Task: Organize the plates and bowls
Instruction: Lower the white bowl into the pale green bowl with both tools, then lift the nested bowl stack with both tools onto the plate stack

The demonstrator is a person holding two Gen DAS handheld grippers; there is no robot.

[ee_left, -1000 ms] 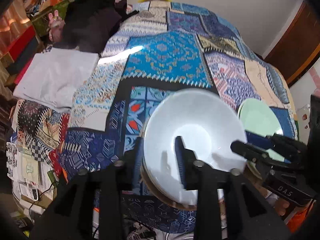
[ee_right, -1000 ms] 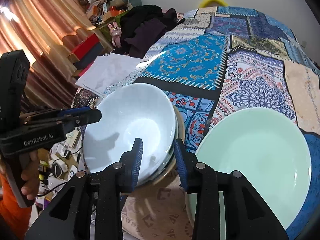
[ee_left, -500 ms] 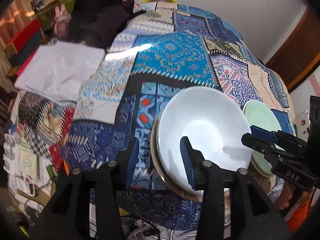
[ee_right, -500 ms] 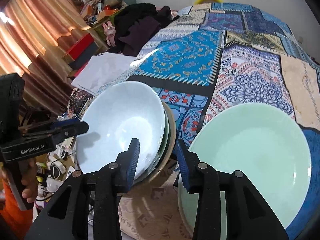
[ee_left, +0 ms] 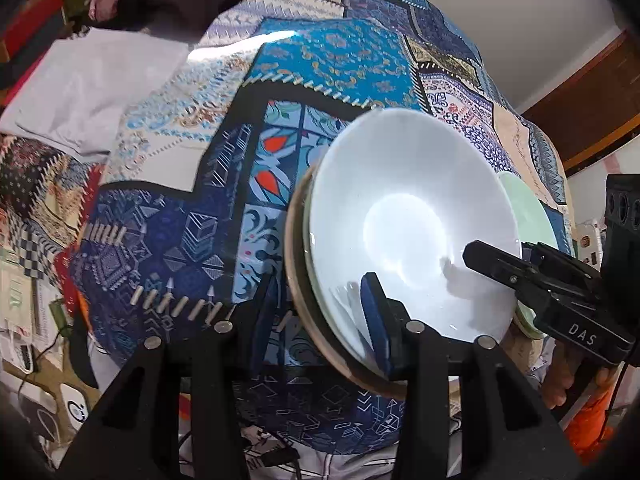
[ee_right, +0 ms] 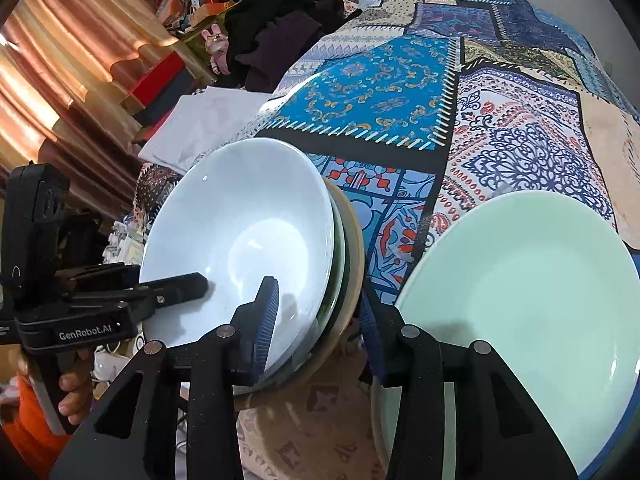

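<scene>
A stack of nested bowls, a white bowl (ee_left: 412, 220) on top of a tan one (ee_left: 296, 288), is held tilted above the patchwork bedspread (ee_left: 320, 60). My left gripper (ee_left: 320, 316) is shut on the stack's near-left rim. My right gripper (ee_right: 316, 320) is shut on the stack's right rim, with the white bowl (ee_right: 240, 240) to its left. A pale green plate (ee_right: 520, 300) lies on the bed at the right; it also shows behind the stack in the left wrist view (ee_left: 528, 216).
Folded white cloth (ee_left: 80, 84) lies at the bed's left edge, dark clothes (ee_right: 276, 20) at the far left corner. Clutter and curtains (ee_right: 60, 60) stand left of the bed. A brown door (ee_left: 592, 92) is at the far right.
The bowl stack has tilted and lifted toward the cameras. Both grippers moved with it and kept their hold on its rims.
</scene>
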